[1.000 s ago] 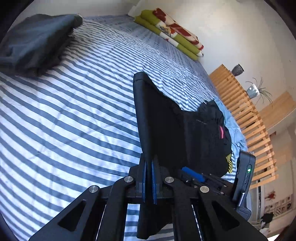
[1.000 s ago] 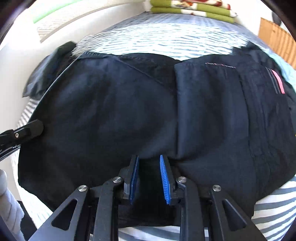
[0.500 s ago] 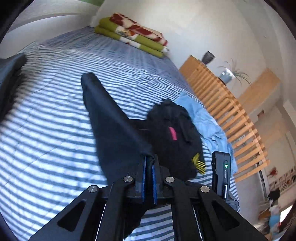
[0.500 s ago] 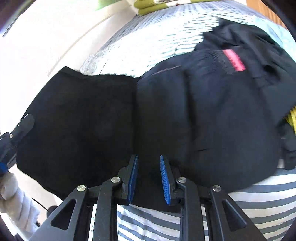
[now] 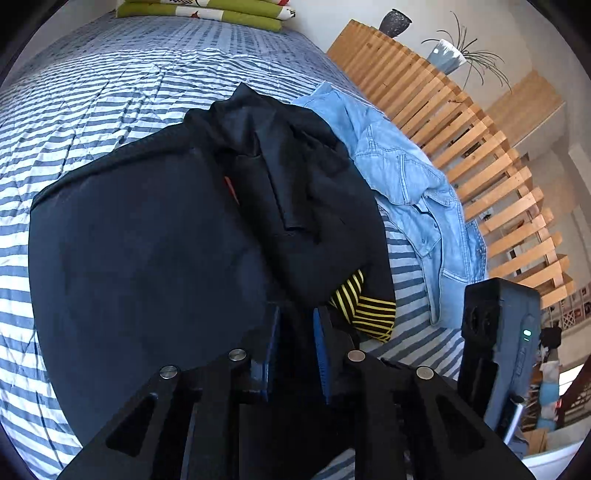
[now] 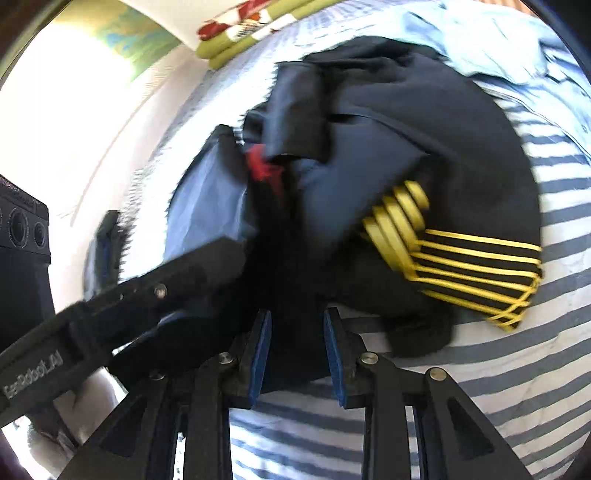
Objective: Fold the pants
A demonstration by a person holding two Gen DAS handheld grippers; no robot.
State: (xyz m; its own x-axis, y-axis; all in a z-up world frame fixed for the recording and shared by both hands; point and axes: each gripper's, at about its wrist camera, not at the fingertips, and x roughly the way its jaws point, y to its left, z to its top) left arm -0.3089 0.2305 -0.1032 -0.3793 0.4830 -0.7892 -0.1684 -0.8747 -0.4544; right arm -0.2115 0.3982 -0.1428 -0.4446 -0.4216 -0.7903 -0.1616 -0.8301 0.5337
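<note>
The dark navy pants (image 5: 140,251) lie doubled over on the striped bed (image 5: 92,92), flat on the left and bunched on the right, with a red tag (image 6: 262,166) showing. My left gripper (image 5: 295,343) sits at their near edge. Its jaws are opening, with a wide gap and loose cloth lying between them. My right gripper (image 6: 297,350) is at the near edge of the pants (image 6: 369,155) too. Its jaws are opening, and dark cloth fills the gap from pad to pad. The left tool's black frame (image 6: 159,291) crosses the right wrist view, blurred.
A yellow-and-black striped garment (image 5: 365,314) pokes out from under the dark heap. A light blue denim shirt (image 5: 417,192) lies beside it along a wooden slatted rail (image 5: 461,122). Folded green and red blankets (image 5: 207,11) sit at the bed's far end. A wall borders the left side.
Both grippers swept the hanging pants across the bed onto the bunched dark part, and the cloth now lies flat. The left jaws went from pinched shut to parted.
</note>
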